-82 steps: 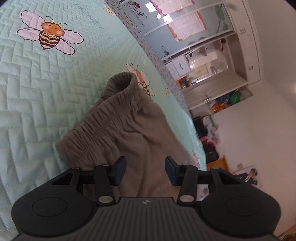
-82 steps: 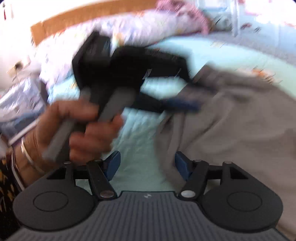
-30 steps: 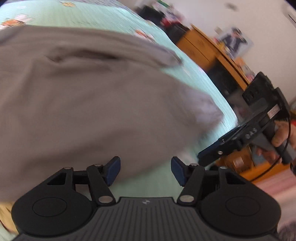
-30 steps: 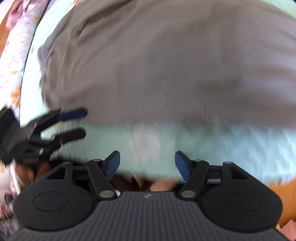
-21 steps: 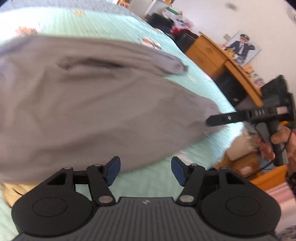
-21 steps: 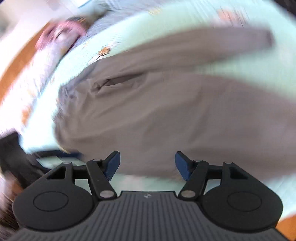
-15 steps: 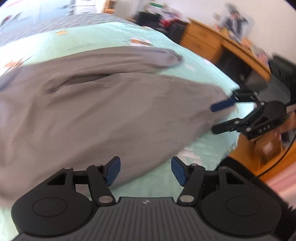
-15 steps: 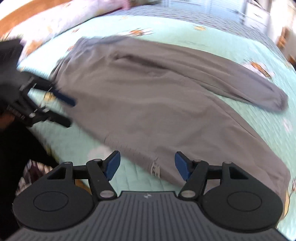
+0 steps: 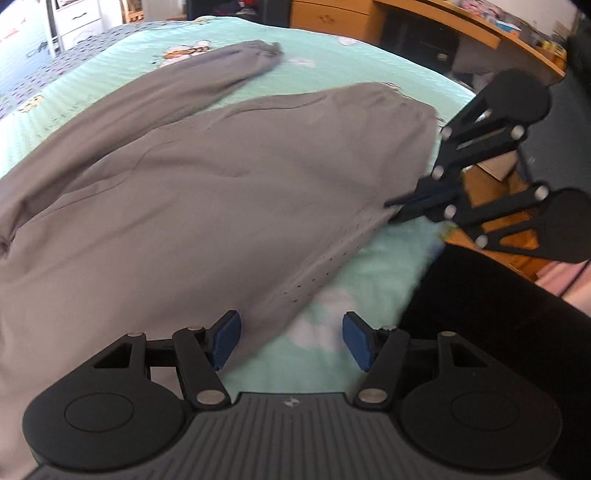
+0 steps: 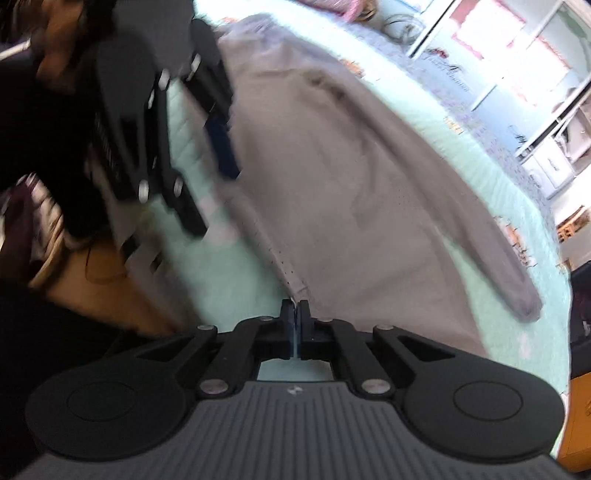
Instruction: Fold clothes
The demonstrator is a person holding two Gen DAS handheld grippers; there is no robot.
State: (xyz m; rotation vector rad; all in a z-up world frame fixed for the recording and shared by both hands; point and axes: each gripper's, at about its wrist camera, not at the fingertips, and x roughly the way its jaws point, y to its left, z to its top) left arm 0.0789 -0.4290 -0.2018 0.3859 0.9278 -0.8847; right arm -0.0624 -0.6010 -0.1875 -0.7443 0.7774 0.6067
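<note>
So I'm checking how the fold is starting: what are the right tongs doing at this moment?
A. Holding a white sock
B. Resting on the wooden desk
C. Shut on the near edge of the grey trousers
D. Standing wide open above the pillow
C: in the right wrist view the right tongs are closed together, pinching the near seam edge of the grey fabric trousers spread on the mint quilted bedspread.

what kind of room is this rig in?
Most likely a bedroom at home. Grey trousers lie spread on a bed with a mint quilted bedspread printed with cartoon figures, a wooden desk stands just past the bed's edge, and white cabinets sit at the far side.
</note>
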